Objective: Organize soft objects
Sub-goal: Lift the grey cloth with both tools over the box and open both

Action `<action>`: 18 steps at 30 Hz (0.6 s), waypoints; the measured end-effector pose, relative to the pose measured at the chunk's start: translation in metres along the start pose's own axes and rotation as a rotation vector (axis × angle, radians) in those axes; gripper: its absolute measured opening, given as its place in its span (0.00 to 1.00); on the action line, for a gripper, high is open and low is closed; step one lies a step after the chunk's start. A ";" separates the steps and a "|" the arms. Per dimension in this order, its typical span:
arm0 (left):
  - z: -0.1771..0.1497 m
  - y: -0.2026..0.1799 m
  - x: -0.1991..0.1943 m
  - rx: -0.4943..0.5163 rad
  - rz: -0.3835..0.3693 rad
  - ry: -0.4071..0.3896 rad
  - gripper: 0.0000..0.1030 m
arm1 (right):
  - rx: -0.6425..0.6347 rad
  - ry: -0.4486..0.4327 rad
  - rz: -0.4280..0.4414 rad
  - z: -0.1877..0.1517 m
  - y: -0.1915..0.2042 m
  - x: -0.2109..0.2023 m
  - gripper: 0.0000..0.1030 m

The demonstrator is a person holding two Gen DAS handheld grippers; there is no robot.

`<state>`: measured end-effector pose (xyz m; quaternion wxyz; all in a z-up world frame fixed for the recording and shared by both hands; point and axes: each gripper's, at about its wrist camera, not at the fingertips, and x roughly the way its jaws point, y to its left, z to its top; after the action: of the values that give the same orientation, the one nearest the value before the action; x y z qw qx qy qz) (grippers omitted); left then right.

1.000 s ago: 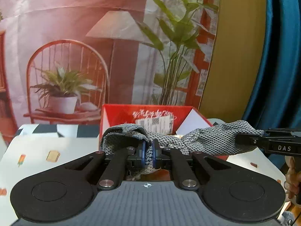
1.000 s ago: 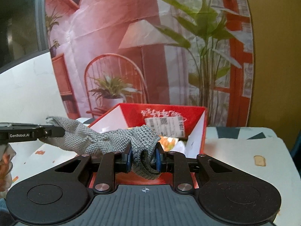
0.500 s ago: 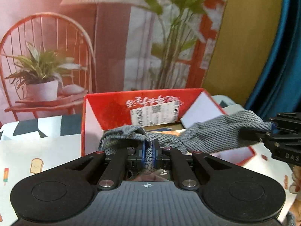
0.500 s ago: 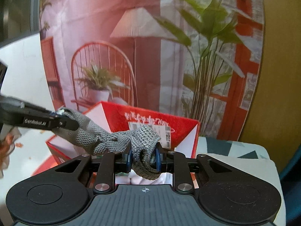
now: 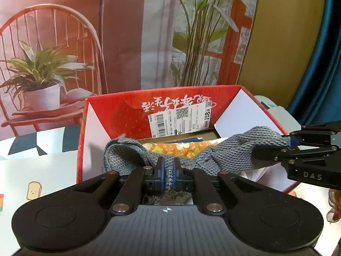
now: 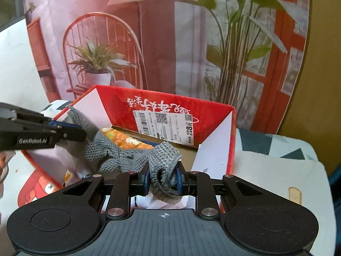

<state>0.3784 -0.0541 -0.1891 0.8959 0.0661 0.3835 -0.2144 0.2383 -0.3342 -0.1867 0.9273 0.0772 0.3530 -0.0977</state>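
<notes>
Printed tablecloth (image 5: 42,170) under red box (image 5: 127,111), backdrop at 12 o'clock; left gripper (image 5: 168,171) and right gripper (image 6: 163,180) both clenched on grey knit cloth (image 5: 223,155); box contents mostly hidden.

A table (image 5: 42,170) with a white cartoon-print covering carries an open red cardboard box (image 5: 170,104).

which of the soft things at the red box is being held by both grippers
The grey knitted cloth: the left gripper and right gripper each pinch one end above the red box. The orange patterned fabric lies loose inside.

L gripper (image 5: 167,175) pinching grey knit cloth (image 5: 230,151), R gripper (image 5: 292,143) on other end — over red box (image 5: 132,108), orange fabric (image 5: 170,148) inside, maybe patterned
</notes>
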 end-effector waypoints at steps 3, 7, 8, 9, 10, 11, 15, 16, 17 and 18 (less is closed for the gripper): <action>-0.003 0.002 0.004 -0.002 0.011 0.015 0.08 | -0.010 0.011 -0.010 -0.001 0.002 0.007 0.20; -0.005 0.006 0.000 -0.001 0.007 0.011 0.09 | -0.023 0.016 -0.035 -0.003 0.003 0.009 0.21; -0.005 0.007 -0.003 -0.002 -0.001 0.007 0.09 | -0.024 0.017 -0.041 -0.004 0.002 0.008 0.22; -0.005 0.008 -0.005 -0.003 -0.007 0.002 0.09 | -0.028 0.016 -0.050 -0.004 0.001 0.007 0.23; -0.005 0.009 -0.008 0.001 -0.015 -0.004 0.10 | -0.038 0.017 -0.068 -0.005 0.001 0.006 0.25; -0.005 0.008 -0.011 0.004 -0.016 -0.007 0.13 | -0.055 0.016 -0.084 -0.005 0.002 0.004 0.28; -0.008 0.009 -0.027 0.011 -0.005 -0.043 0.65 | -0.081 -0.006 -0.109 -0.007 0.003 -0.007 0.35; -0.010 0.009 -0.033 0.015 -0.005 -0.057 0.65 | -0.080 -0.013 -0.115 -0.007 0.003 -0.011 0.40; -0.011 0.008 -0.038 0.019 -0.005 -0.064 0.65 | -0.075 -0.028 -0.116 -0.008 0.003 -0.016 0.49; -0.013 0.007 -0.044 0.025 -0.005 -0.071 0.66 | -0.070 -0.043 -0.113 -0.008 0.002 -0.020 0.53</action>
<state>0.3457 -0.0293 -0.1671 0.9074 0.0687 0.3491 -0.2236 0.2193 -0.3277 -0.1787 0.9299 0.0227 0.3398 -0.1390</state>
